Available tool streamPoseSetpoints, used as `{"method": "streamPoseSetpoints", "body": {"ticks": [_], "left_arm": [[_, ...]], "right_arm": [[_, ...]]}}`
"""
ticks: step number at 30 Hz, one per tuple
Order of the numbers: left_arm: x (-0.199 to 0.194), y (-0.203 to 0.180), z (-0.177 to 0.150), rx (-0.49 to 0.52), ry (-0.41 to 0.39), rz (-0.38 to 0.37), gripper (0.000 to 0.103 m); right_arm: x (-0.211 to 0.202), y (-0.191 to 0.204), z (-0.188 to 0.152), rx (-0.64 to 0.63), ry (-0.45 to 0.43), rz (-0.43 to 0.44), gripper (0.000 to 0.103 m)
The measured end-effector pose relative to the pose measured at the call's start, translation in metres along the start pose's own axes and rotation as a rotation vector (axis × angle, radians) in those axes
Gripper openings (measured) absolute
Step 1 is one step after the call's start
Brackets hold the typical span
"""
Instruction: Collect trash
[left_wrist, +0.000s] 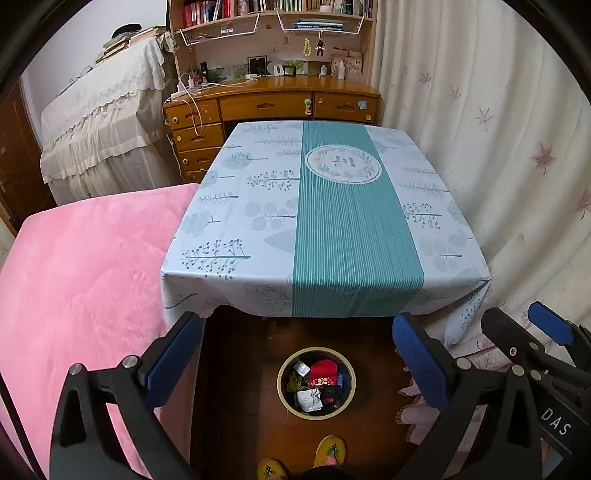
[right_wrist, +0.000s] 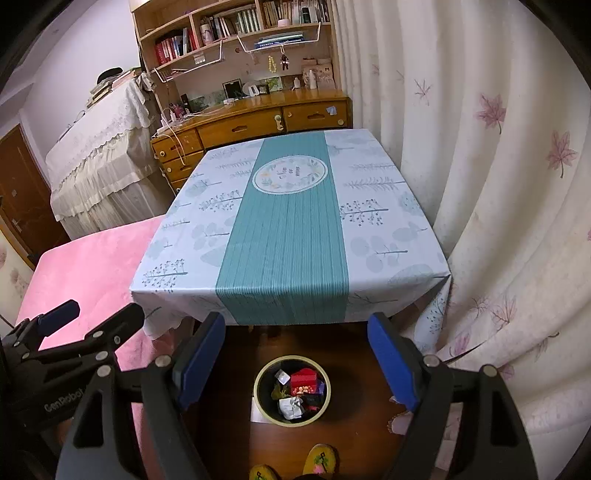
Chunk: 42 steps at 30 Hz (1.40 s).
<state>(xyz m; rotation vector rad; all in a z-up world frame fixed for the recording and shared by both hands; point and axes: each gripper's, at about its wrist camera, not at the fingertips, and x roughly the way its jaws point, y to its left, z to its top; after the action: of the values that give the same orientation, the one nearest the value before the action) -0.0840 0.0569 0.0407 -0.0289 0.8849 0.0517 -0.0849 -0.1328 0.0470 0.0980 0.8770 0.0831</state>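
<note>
A round bin (left_wrist: 284, 363) (right_wrist: 260, 380) stands on the dark wood floor below the table's near edge. It holds several pieces of trash: a red box (left_wrist: 324, 370) (right_wrist: 303, 378), crumpled white paper (left_wrist: 309, 400) (right_wrist: 290, 406), foil and dark wrappers. My left gripper (left_wrist: 297, 350) hangs above the bin, open, nothing between its blue pads. My right gripper (right_wrist: 295, 350) is also open and empty over the bin. Each gripper shows at the edge of the other's view. The table (left_wrist: 325, 206) (right_wrist: 288, 221) wears a teal-striped cloth with nothing on top.
A pink bed (left_wrist: 81, 295) lies left of the table. White curtains (left_wrist: 498, 147) hang at right. A wooden desk with shelves (left_wrist: 273, 99) stands behind the table. A person's yellow slippers (left_wrist: 328, 452) (right_wrist: 319, 459) are on the floor just before the bin.
</note>
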Motion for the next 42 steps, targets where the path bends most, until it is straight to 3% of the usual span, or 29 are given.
{"method": "streamPoseSetpoints", "body": {"ticks": [42], "left_arm": [[0.0042,-0.0002,-0.007,-0.006,0.026,-0.004,0.101]], "right_arm": [[0.0042,-0.0029,-0.0029,0.005,0.013,-0.005,0.08]]}}
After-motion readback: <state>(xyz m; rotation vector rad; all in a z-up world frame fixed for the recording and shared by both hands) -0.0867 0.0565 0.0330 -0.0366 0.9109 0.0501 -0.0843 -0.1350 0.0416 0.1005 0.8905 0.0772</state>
